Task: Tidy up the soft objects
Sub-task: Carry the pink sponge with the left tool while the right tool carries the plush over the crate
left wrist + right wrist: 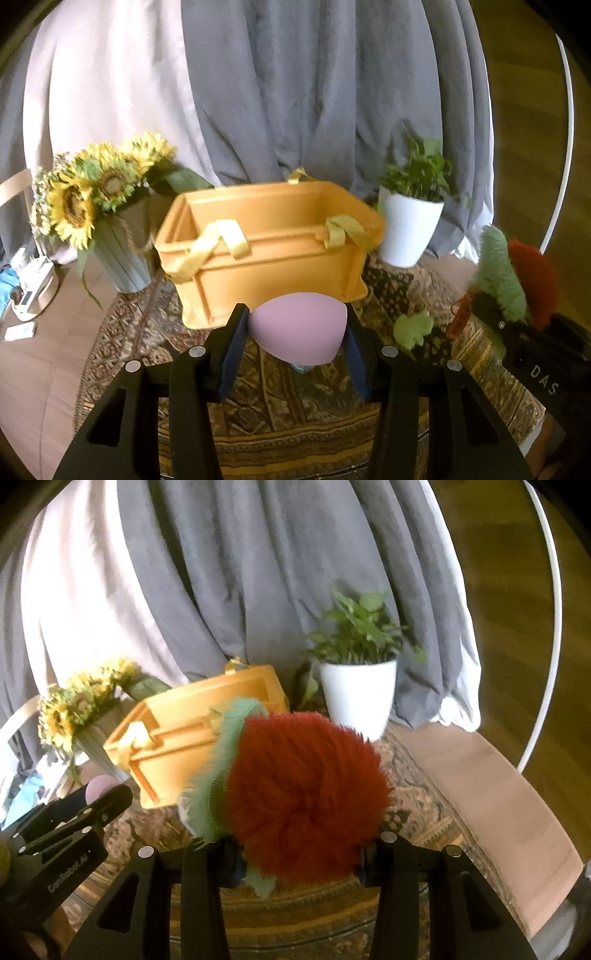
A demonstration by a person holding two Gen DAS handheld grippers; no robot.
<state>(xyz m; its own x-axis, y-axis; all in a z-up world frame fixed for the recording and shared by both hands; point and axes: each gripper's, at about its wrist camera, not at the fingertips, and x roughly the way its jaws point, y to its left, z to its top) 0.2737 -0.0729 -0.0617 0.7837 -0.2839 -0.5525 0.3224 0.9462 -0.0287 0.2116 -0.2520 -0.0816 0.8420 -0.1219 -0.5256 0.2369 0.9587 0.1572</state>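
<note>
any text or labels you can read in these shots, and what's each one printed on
"DAS": white letters on the right gripper body, seen from the left wrist view; more may be cut off.
"GenRobot.AI": on the side of the left gripper, seen from the right wrist view; small, so only a likely reading.
Orange tag on the red and green plush toy: too blurred to read.

Round table (44, 369) with a pale brownish top, draped across the middle by a patterned brown-and-gold cloth (295, 424). On the cloth: an orange plastic crate with yellow ribbon handles (266, 254), standing centre. Left of the crate, a ribbed grey vase of artificial sunflowers (122, 254). Right of it, a white pot holding a green leafy plant (408, 229). A small green fuzzy piece (412, 328) lies near the cloth's right side.
</note>
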